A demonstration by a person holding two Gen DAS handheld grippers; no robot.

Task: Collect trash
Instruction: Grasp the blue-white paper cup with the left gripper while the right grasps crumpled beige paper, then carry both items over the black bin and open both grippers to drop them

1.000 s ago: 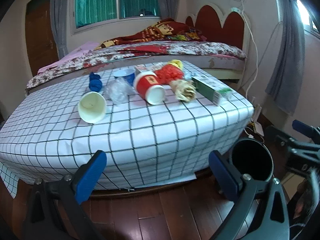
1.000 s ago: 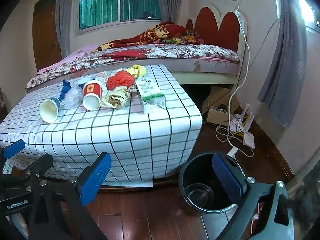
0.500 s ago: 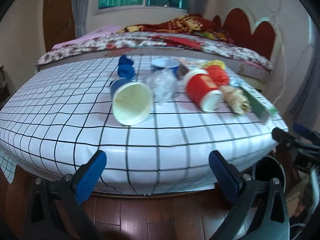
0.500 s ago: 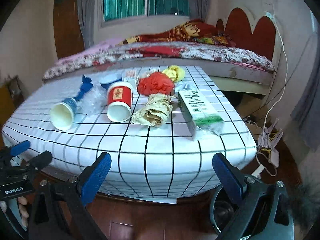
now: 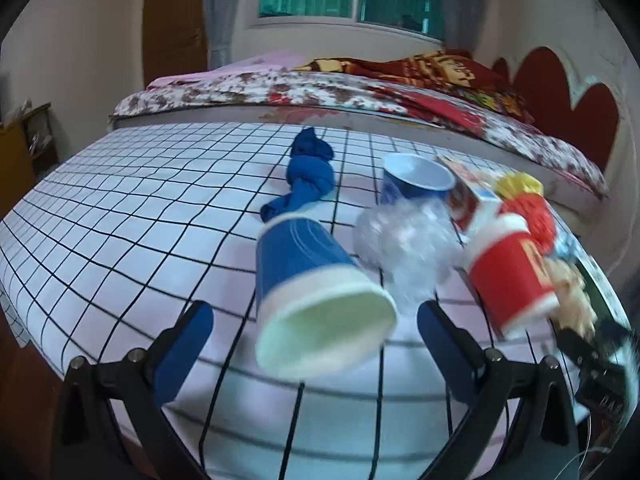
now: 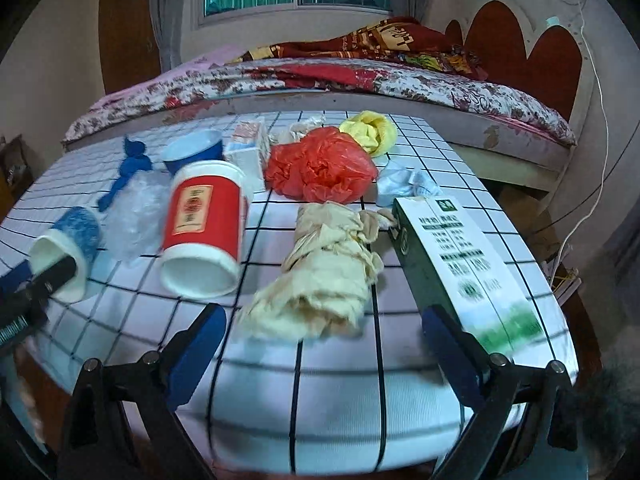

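Trash lies on a table with a white grid cloth (image 5: 120,216). My left gripper (image 5: 316,354) is open, its fingers either side of the mouth of a tipped blue paper cup (image 5: 312,296). Behind the cup lie a clear plastic wad (image 5: 404,248), a knotted blue bag (image 5: 308,184) and a blue bowl (image 5: 416,176). My right gripper (image 6: 324,350) is open just in front of a crumpled beige paper bag (image 6: 324,276). A tipped red cup (image 6: 204,228) lies to its left, a green-and-white carton (image 6: 456,264) to its right, a red plastic bag (image 6: 320,168) behind.
A yellow bag (image 6: 372,130), a small box (image 6: 248,148) and a pale blue wrapper (image 6: 404,184) lie at the back of the table. A bed (image 6: 320,76) stands behind it. The table edge drops off right under both grippers. A white cable (image 6: 596,92) hangs at the right wall.
Both grippers have moved forward and up to the table. The left one has closed in on the blue cup, the right one on the beige bag. The black bin has dropped out of view.
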